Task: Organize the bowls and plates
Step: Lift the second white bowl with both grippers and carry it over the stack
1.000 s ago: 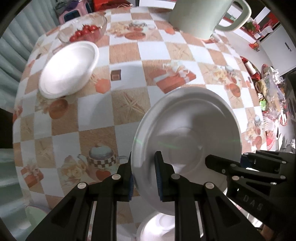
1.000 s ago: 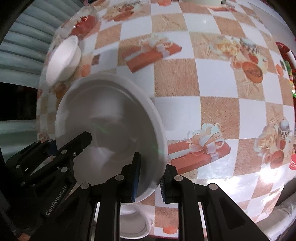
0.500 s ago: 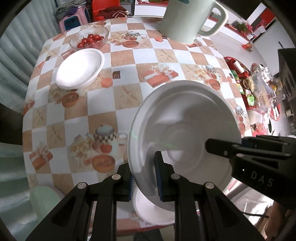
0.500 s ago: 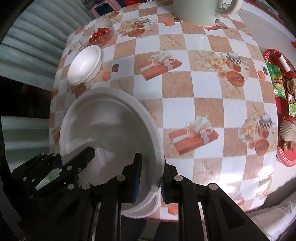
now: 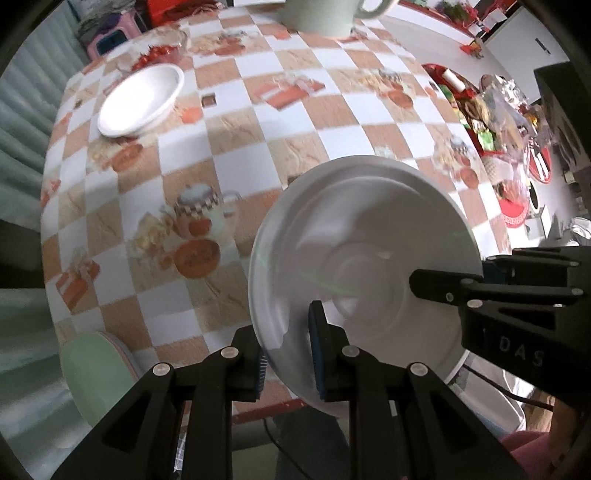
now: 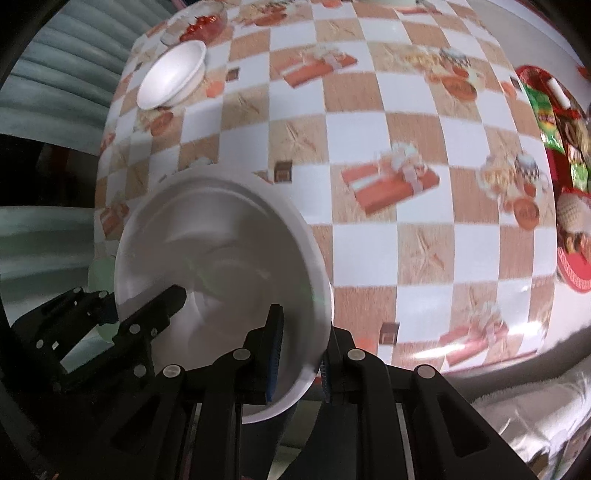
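A white plate (image 5: 364,266) hangs above the near edge of the checkered table (image 5: 332,122), held by both grippers on opposite rims. My left gripper (image 5: 290,354) is shut on its left rim. The right gripper (image 5: 480,291) comes in from the right side. In the right wrist view, my right gripper (image 6: 299,354) is shut on the right rim of the plate (image 6: 221,258), and the left gripper (image 6: 129,325) holds the far side. A white bowl (image 5: 142,99) (image 6: 173,75) sits on the table at the far left.
A glass bowl of cherry tomatoes (image 5: 159,55) (image 6: 201,24) stands behind the white bowl. A pale green jug (image 5: 325,14) stands at the far edge. A red tray of snacks (image 6: 554,110) lies right of the table. A green seat (image 5: 96,373) shows below the near left corner.
Both grippers have carried the plate up and back toward the table's near edge. The white dish that lay under the plate at the near edge is out of sight now.
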A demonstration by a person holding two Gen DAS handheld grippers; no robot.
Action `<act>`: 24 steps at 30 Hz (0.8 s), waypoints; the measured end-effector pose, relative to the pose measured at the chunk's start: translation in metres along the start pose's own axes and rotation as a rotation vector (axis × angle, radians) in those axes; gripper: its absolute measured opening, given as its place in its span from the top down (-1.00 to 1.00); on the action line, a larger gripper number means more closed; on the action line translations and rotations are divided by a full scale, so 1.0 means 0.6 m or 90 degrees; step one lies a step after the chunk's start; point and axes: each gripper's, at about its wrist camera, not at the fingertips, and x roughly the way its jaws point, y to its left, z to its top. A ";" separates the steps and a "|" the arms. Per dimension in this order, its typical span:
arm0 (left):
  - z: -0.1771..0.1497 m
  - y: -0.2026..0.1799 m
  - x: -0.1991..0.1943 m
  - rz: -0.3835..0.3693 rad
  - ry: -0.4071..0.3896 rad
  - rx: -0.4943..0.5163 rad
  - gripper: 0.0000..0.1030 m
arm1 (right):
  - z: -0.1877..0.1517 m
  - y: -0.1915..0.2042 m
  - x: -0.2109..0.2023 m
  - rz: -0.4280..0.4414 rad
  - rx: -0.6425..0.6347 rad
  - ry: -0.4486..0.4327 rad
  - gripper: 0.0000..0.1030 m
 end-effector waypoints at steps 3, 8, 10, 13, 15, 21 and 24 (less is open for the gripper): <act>-0.006 -0.002 0.011 0.000 0.010 0.004 0.59 | -0.010 -0.005 0.016 0.002 0.009 0.020 0.60; -0.006 0.005 0.024 0.002 0.022 0.001 0.57 | -0.016 0.001 0.030 -0.002 0.010 0.027 0.60; -0.006 0.006 0.030 0.004 0.025 0.005 0.56 | -0.014 0.002 0.035 -0.007 0.008 0.031 0.60; -0.007 0.006 0.036 0.005 0.030 0.009 0.55 | -0.014 0.002 0.041 -0.012 0.007 0.036 0.60; -0.008 0.006 0.042 0.005 0.034 0.010 0.55 | -0.014 0.001 0.048 -0.014 0.007 0.043 0.60; -0.015 0.008 0.059 0.002 0.051 0.007 0.55 | -0.015 0.002 0.070 -0.016 0.010 0.061 0.60; -0.017 0.008 0.065 0.000 0.057 0.006 0.55 | -0.014 0.002 0.078 -0.015 0.014 0.067 0.59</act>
